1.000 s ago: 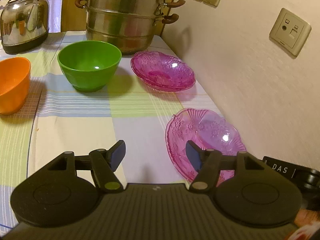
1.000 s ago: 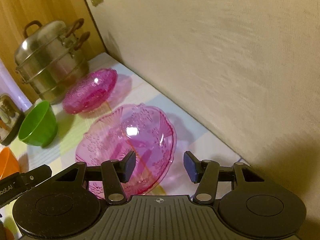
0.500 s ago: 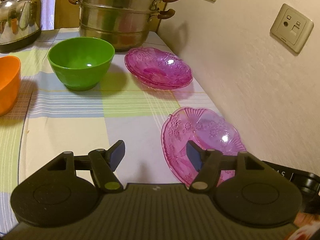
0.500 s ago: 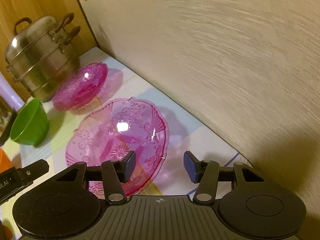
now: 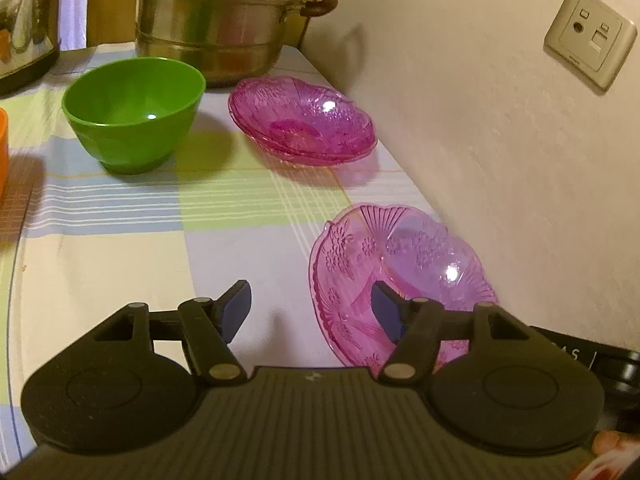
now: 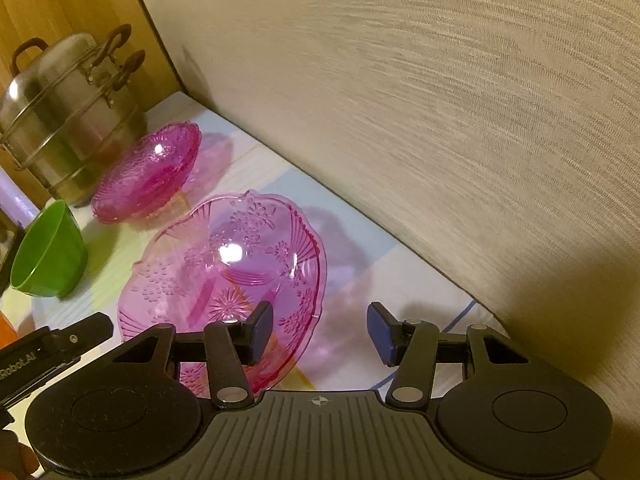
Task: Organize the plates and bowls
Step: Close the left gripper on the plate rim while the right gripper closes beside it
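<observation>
Both grippers have eased forward: left gripper (image 5: 310, 304) and right gripper (image 6: 320, 330), jaws wide and empty, flank the near pink plate (image 6: 228, 280) at lower centre; the stacked pink plates (image 5: 304, 120) sit upper centre.

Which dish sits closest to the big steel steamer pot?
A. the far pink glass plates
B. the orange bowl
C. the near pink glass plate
A: the far pink glass plates lie right in front of the steel steamer pot, while the near pink glass plate sits by the tongs.
</observation>
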A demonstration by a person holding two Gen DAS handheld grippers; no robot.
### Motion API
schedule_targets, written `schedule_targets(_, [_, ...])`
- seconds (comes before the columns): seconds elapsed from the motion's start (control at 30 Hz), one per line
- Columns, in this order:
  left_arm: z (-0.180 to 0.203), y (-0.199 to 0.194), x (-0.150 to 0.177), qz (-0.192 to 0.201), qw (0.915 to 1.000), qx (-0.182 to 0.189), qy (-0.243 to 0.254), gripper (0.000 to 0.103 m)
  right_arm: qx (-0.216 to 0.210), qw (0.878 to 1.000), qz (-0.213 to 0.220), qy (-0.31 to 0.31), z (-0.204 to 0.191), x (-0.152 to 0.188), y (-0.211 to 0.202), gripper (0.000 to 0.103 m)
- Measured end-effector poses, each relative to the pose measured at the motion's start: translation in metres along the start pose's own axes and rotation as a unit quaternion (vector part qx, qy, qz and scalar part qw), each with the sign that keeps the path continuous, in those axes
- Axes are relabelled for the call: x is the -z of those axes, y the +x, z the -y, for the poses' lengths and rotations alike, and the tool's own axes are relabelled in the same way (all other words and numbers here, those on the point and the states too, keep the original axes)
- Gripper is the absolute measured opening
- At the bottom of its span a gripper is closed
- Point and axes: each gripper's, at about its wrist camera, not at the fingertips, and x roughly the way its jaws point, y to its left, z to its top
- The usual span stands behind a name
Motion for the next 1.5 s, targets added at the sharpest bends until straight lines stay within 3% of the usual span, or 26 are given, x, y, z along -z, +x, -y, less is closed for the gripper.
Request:
schedule_targets(0.93, [0.001,0.036,-0.008,-0.027,0.9994,0.015,0.019,0.032,0.0,1.0,-0.011,-0.002,-0.001,-0.004,0.01,0.052])
schedule_targets(1.13, [0.001,0.043,-0.013,-0.026,0.9991,0.019,0.029,0.018,0.008,1.0,-0.012,-0.007,-0.003,-0.004,0.014,0.042])
schedule_targets(1.5, [0.001,0.052,-0.016,-0.031,0.9985,0.024,0.037,0.011,0.003,1.0,-0.015,-0.013,-0.003,-0.004,0.018,0.017])
